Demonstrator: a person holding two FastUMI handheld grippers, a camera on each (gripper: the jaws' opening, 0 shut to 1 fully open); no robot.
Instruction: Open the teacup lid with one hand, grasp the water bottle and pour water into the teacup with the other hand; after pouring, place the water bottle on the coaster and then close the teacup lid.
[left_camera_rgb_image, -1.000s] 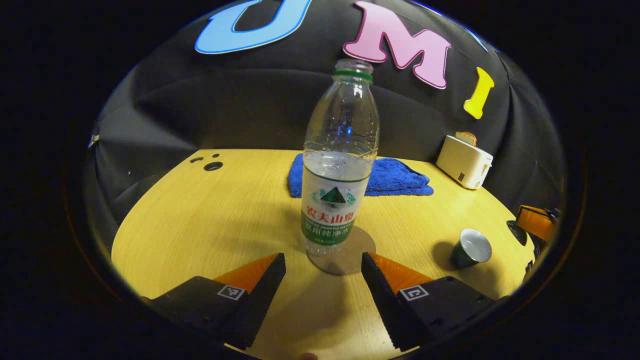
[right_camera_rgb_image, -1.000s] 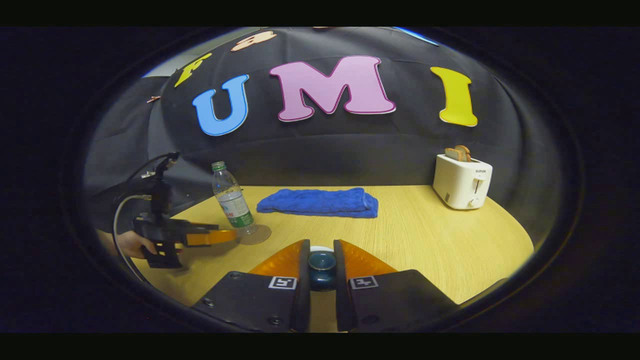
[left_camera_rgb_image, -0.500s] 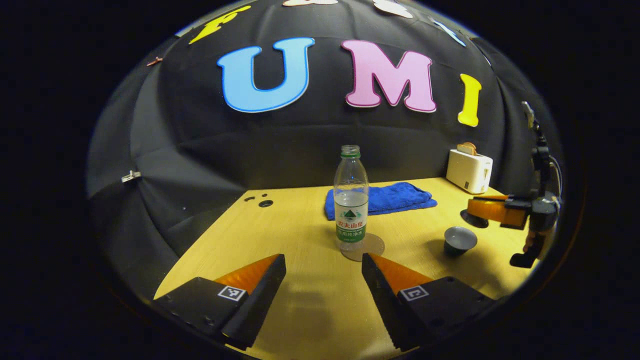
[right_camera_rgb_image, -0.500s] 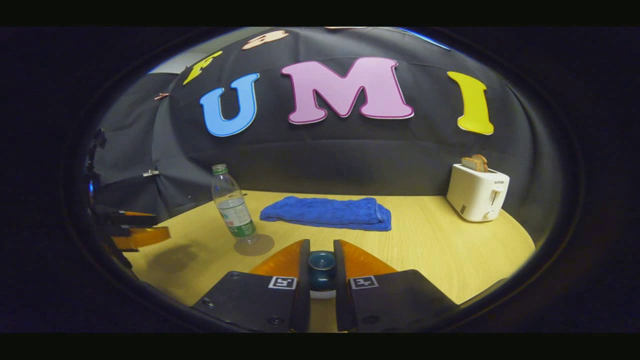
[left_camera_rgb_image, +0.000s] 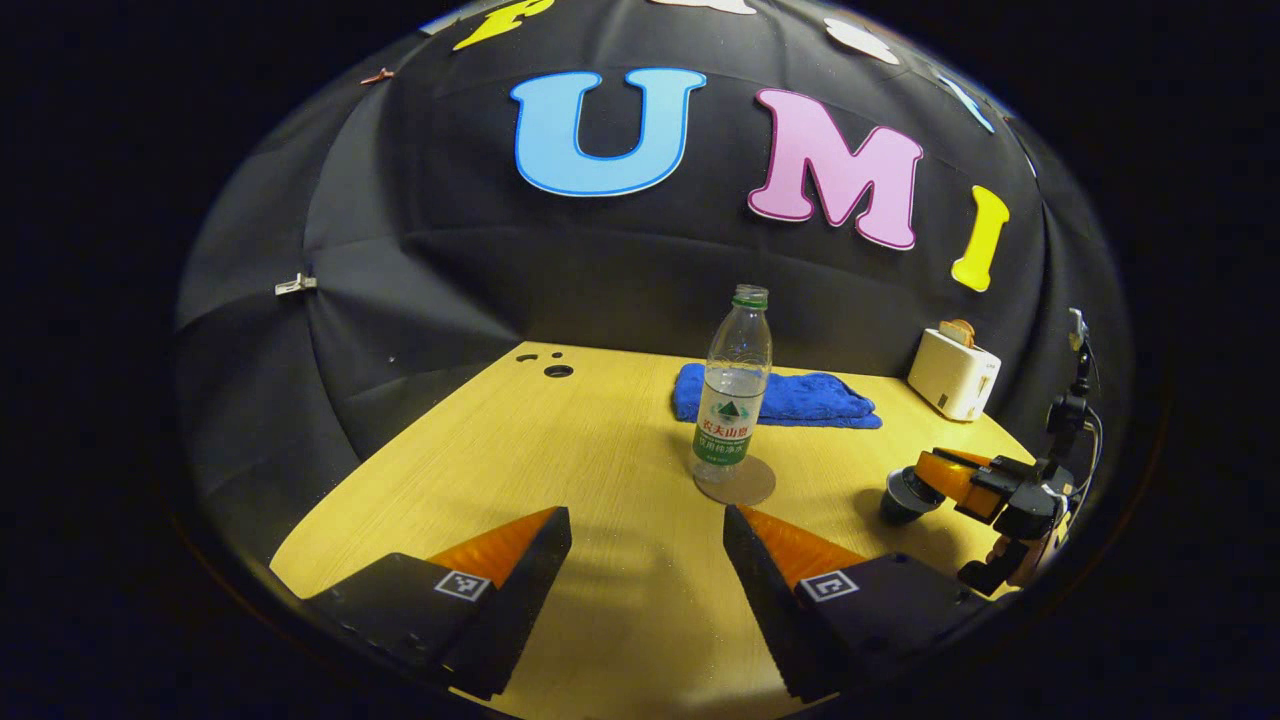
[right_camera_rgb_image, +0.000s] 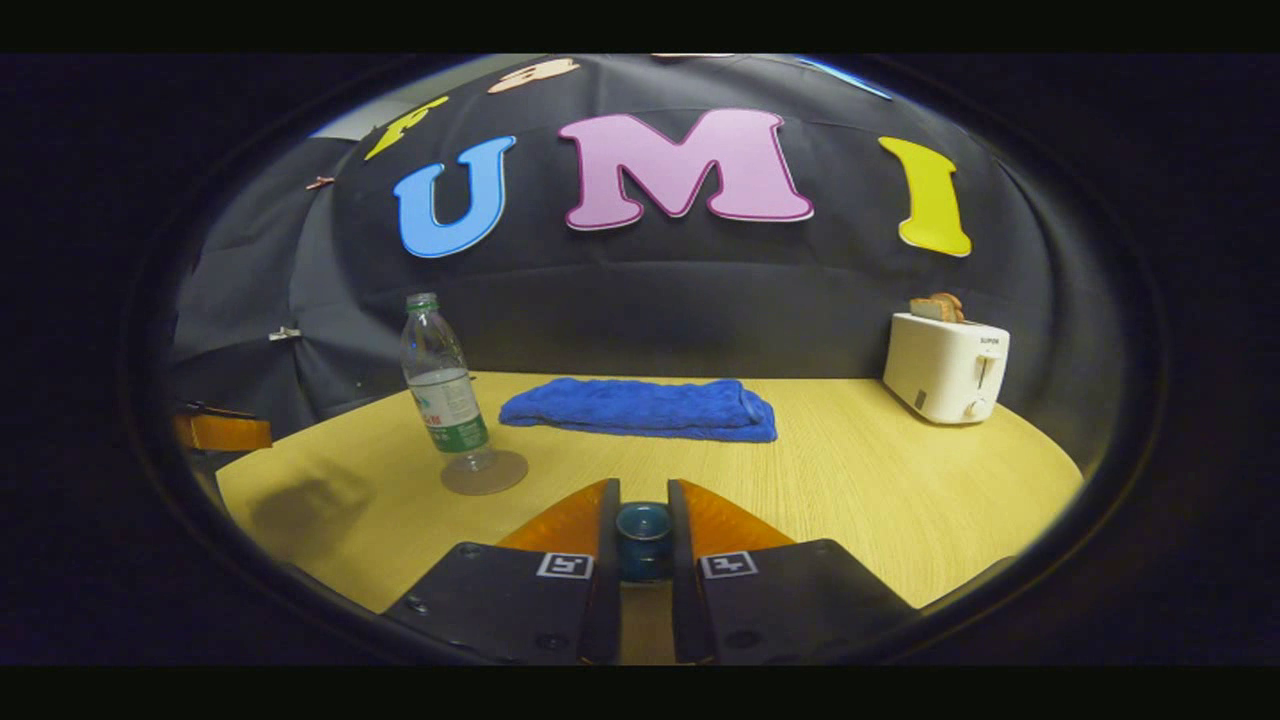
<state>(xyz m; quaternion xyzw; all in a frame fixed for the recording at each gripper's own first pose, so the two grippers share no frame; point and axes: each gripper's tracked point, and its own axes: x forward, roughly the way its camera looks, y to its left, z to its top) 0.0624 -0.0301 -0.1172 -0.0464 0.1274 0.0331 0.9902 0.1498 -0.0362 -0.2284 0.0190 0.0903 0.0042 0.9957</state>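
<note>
Water bottle (left_camera_rgb_image: 735, 385) stands upright on the coaster (left_camera_rgb_image: 737, 482) mid-desk (left_camera_rgb_image: 560, 450). Left tongs (left_camera_rgb_image: 648, 560) hang wide open, empty, well short of it. Right tongs (right_camera_rgb_image: 644, 545) are clamped on the teacup lid's knob (right_camera_rgb_image: 643, 523), over the teacup (left_camera_rgb_image: 903, 496) near the desk's right edge.

Both views ride low over the table (left_camera_rgb_image: 600, 440) facing the wall — sharing the bottle (left_camera_rgb_image: 735, 390), towel (right_camera_rgb_image: 640, 408) and toaster (right_camera_rgb_image: 945, 367).

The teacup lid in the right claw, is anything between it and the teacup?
Nothing visible does. In the left gripper view the right claw holds the lid right at the teacup.
</note>
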